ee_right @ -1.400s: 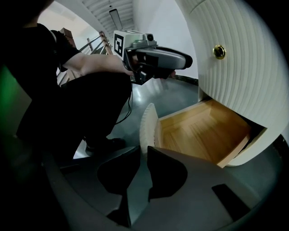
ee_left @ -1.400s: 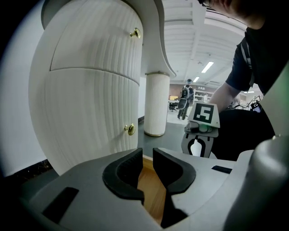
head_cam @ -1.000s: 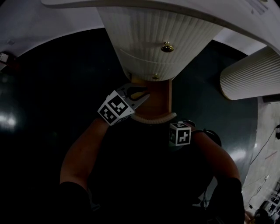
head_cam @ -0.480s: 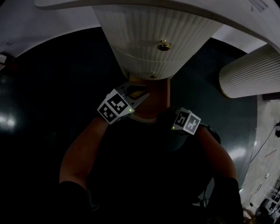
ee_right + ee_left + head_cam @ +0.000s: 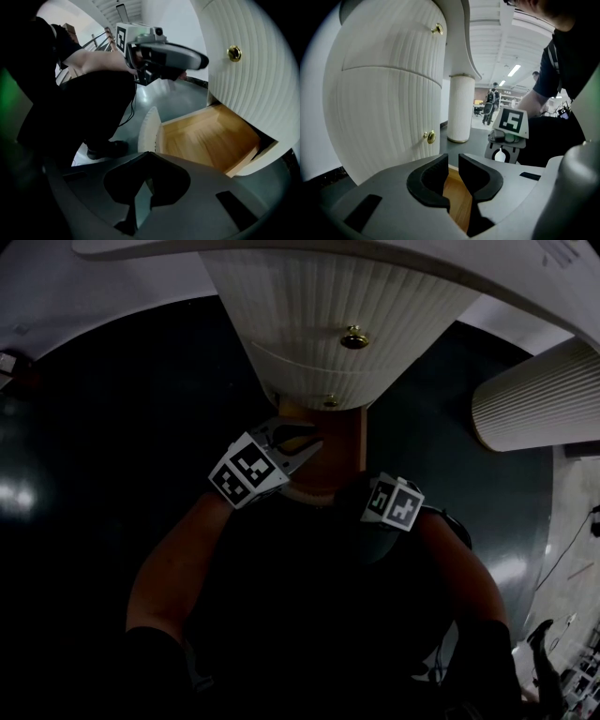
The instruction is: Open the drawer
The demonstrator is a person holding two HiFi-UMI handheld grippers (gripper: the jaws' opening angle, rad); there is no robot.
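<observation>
The white ribbed cabinet [image 5: 319,324] has its bottom drawer [image 5: 339,451] pulled out, showing a bare wooden inside [image 5: 206,136] behind a curved ribbed front [image 5: 149,129]. My left gripper [image 5: 298,446] hangs over the drawer's left side, jaws a little apart with nothing between them [image 5: 453,159]. My right gripper [image 5: 146,157] is at the drawer's near right corner, its marker cube [image 5: 394,502] facing up. Its jaws have just closed and the tips meet on nothing. Brass knobs [image 5: 354,337] [image 5: 330,401] sit on the fronts above.
A second ribbed white column [image 5: 534,409] stands to the right on the dark floor [image 5: 122,427]. The person's legs and shoe [image 5: 105,149] are close behind the drawer front. People stand far off down the hall [image 5: 492,101].
The right gripper has rolled and shifted a little up and right from the drawer front, and its jaws have gone from slightly apart to shut. Left gripper and drawer have not moved.
</observation>
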